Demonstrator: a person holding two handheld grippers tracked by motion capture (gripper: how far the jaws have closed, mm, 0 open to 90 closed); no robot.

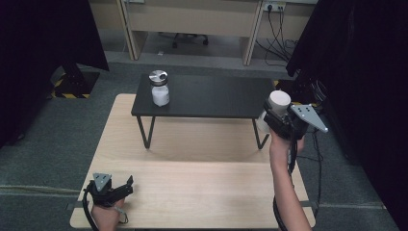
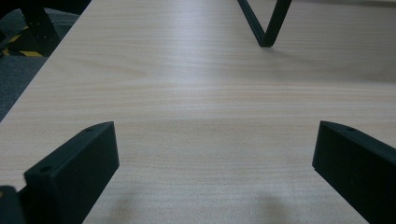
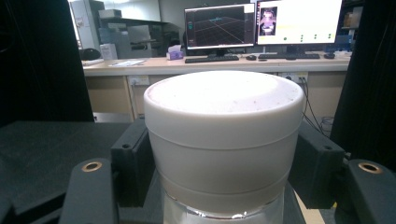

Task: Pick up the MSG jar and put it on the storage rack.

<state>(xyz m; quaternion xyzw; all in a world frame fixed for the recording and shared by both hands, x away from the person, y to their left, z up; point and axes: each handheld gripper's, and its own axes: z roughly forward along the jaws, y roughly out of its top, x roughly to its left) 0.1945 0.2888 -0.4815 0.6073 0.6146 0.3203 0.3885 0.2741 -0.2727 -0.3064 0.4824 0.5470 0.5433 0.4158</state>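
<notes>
the right gripper (image 1: pixel 275 115) is clamping a white-lidded jar (image 1: pixel 278 102) in the air just off the right end of the black shelf (image 1: pixel 207 98), while the left gripper (image 1: pixel 126 185) is resting wide apart and empty on the wooden table (image 1: pixel 192 187) well in front of that shelf.

surface: light wooden desk (image 1: pixel 192 187) | on its far half: low black shelf on thin metal legs (image 1: pixel 207 96) | on shelf's left end: white jar with silver lid (image 1: pixel 159 88)
</notes>
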